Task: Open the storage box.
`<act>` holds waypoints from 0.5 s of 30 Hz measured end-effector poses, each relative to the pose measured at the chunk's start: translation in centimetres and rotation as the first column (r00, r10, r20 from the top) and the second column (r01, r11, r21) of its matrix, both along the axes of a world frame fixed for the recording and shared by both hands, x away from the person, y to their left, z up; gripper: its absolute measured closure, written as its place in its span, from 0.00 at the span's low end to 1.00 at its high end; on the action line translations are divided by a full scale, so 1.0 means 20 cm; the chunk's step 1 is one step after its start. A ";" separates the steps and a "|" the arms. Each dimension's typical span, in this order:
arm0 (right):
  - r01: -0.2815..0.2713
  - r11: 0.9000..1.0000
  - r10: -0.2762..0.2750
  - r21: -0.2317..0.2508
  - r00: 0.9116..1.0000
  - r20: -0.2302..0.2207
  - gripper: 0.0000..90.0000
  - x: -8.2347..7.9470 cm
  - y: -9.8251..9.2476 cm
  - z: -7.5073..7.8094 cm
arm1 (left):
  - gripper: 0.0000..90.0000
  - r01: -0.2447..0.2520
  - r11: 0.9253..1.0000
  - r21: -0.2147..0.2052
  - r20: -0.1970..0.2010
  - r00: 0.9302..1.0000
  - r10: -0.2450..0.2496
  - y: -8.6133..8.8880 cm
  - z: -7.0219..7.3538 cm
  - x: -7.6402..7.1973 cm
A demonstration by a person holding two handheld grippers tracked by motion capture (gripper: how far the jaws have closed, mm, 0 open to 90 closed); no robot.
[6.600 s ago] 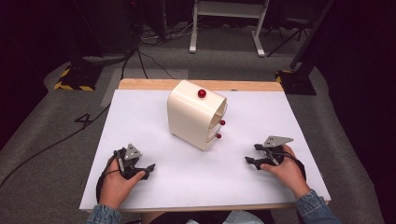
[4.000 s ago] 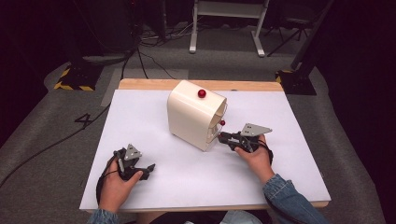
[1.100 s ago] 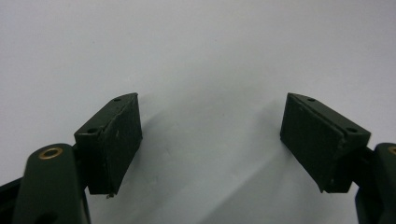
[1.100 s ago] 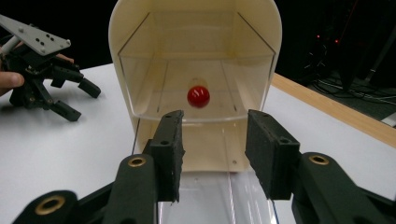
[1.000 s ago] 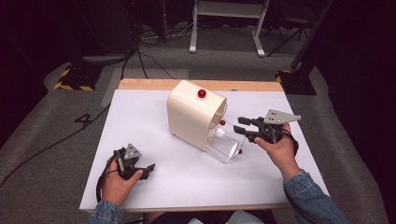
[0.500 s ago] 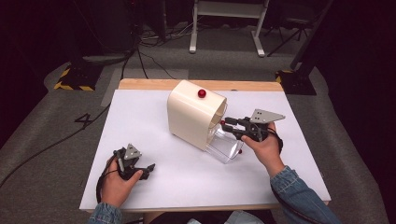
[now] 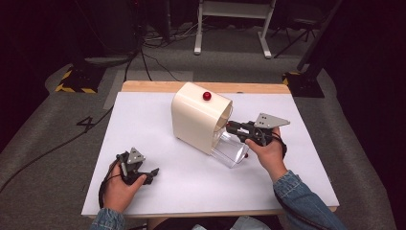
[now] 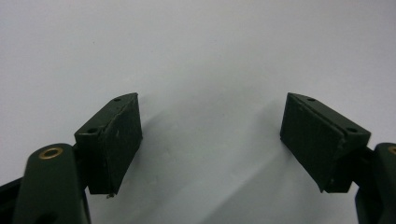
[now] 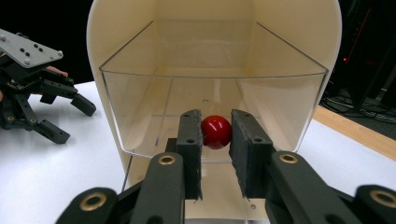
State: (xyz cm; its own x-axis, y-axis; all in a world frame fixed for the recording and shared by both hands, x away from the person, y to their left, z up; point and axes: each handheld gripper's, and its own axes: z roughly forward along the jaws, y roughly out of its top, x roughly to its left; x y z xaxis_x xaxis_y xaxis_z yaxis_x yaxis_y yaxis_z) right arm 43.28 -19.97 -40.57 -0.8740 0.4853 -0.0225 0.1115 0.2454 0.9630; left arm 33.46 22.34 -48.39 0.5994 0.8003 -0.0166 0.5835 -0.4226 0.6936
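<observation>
A cream arched box point(image 7: 194, 120) stands mid-table with a red knob point(image 7: 207, 96) on its top. Its lower clear drawer point(image 7: 229, 149) is pulled out toward the right. My right gripper point(image 7: 230, 127) reaches into the box's open face above that drawer. In the right gripper view its jaws point(image 9: 216, 117) press on both sides of the red knob point(image 9: 216, 132) of the upper clear drawer point(image 9: 140, 112). My left gripper point(image 7: 149, 174) rests on the white tabletop at the front left, open and holding nothing point(image 8: 210, 135).
The white tabletop point(image 7: 143, 120) has bare room on the left and along the front. A wooden edge point(image 7: 153, 86) runs along the far side. Beyond the table are cables and a stand's legs point(image 7: 230, 33) on the grey floor.
The lower drawer has come out of the box. My right gripper then lifted, moved left to the box's face and closed around the upper knob. The left gripper stayed put.
</observation>
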 end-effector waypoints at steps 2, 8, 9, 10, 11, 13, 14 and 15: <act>0.003 1.000 -0.003 -0.002 1.000 0.003 0.83 -0.01 0.00 0.00 | 0.23 0.000 1.000 -0.001 -0.001 1.000 0.000 0.00 0.00 0.00; 0.008 1.000 -0.008 0.003 1.000 0.001 0.83 -0.03 -0.04 0.02 | 0.23 0.001 1.000 0.002 -0.003 1.000 -0.001 0.00 0.00 0.00; 0.008 1.000 -0.008 0.003 1.000 0.001 0.83 -0.03 -0.04 0.02 | 0.23 0.001 1.000 0.002 -0.004 1.000 -0.001 0.00 0.00 0.00; 0.011 1.000 -0.011 0.003 1.000 0.003 0.83 -0.04 -0.05 0.03 | 0.23 0.002 1.000 0.002 -0.004 1.000 -0.002 0.00 0.00 0.00; 0.014 1.000 -0.014 0.001 1.000 0.005 0.83 -0.05 -0.07 0.04 | 0.23 0.000 1.000 0.001 -0.004 1.000 0.000 0.00 0.00 0.00; 0.014 1.000 -0.014 -0.004 1.000 0.003 0.83 -0.06 -0.09 0.05 | 0.23 0.001 1.000 0.001 -0.002 1.000 -0.001 0.00 0.00 0.00; 0.014 1.000 -0.014 -0.004 1.000 0.003 0.83 -0.06 -0.09 0.05 | 0.23 0.001 1.000 0.001 -0.002 1.000 -0.001 0.00 0.00 0.00; 0.015 1.000 -0.015 -0.005 1.000 0.006 0.83 -0.07 -0.10 0.05 | 0.23 0.001 1.000 0.002 -0.002 1.000 -0.001 0.00 0.00 0.00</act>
State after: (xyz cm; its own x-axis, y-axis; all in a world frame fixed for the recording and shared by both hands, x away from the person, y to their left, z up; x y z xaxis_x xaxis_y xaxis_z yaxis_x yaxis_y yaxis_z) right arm 41.92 -21.91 -39.55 -0.8663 0.4987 -0.0302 0.1092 0.2481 0.9626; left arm 33.51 22.37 -48.35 0.6005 0.7995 -0.0163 0.5842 -0.4246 0.6916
